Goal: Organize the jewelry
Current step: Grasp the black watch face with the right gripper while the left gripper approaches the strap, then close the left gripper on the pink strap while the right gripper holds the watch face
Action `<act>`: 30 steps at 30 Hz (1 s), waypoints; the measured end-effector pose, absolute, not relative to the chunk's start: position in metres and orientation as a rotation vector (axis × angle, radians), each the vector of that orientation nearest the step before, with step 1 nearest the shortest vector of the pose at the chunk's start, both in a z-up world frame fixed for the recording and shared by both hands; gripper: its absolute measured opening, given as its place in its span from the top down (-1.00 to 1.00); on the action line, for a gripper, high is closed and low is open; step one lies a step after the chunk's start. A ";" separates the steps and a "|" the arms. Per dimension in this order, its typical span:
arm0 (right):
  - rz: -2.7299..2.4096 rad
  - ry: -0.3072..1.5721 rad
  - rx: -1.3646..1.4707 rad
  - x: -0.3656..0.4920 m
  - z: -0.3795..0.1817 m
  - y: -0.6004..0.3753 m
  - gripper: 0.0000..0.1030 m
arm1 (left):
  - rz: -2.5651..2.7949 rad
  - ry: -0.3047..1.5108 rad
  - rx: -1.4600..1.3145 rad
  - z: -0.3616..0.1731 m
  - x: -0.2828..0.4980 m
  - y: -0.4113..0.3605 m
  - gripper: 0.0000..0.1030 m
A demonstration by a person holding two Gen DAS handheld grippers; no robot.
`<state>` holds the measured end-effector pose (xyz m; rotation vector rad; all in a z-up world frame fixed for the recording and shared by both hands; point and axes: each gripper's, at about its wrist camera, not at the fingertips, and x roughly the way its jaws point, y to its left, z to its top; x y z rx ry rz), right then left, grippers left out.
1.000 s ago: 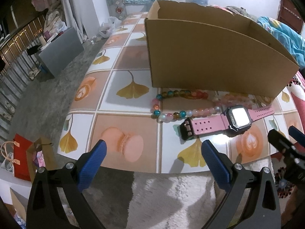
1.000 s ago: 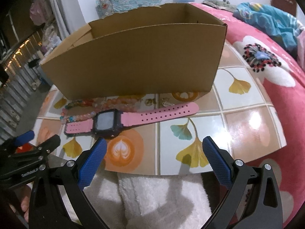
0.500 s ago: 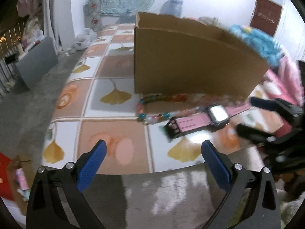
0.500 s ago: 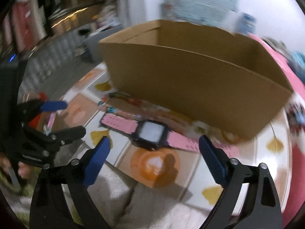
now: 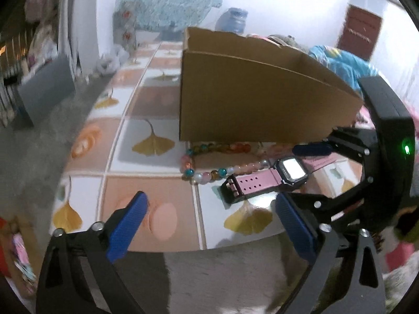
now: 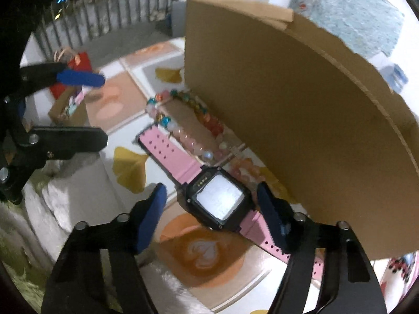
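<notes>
A pink-strapped watch (image 6: 170, 154) with a black case lies flat on the tile-patterned table (image 6: 209, 256), in front of an open cardboard box (image 6: 288, 91). Between watch and box lies a loop of coloured beads (image 6: 188, 136). My right gripper (image 6: 212, 209) straddles the watch case and its jaws are closing, with a thin gap still showing on each side. In the left wrist view the watch (image 5: 262, 183) and beads (image 5: 209, 175) lie beyond my left gripper (image 5: 209, 222). Its jaws are closing slightly, with nothing between them. The right gripper (image 5: 301, 175) reaches in from the right.
The box (image 5: 248, 104) stands close behind the jewelry. A white fluffy rug (image 5: 222, 274) lies below the table's near edge. A grey crate (image 5: 44, 89) and a red bag (image 6: 78, 62) sit on the floor at the left. Bedding lies to the right.
My right gripper has rolled, moved over the watch and narrowed its jaws around the case. The left gripper has tilted a little and its jaws have narrowed slightly. Watch and beads lie where they were.
</notes>
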<state>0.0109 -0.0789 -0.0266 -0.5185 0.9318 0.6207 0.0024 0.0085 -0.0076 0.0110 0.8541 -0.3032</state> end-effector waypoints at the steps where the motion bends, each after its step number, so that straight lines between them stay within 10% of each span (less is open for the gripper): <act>1: 0.631 0.928 -0.532 0.010 -0.027 -0.078 -0.23 | -0.309 0.848 0.035 -0.008 0.001 0.006 -0.69; 8: 0.669 0.987 -0.511 0.022 -0.025 -0.075 0.02 | -0.361 0.786 0.244 -0.011 -0.008 -0.019 -0.17; 22: 0.831 1.214 -0.160 0.050 -0.022 -0.112 0.02 | -0.456 0.674 0.634 -0.030 -0.028 -0.076 0.00; 30: 0.875 1.256 -0.029 0.054 -0.024 -0.130 -0.02 | -0.442 0.695 0.625 -0.033 -0.011 -0.085 0.78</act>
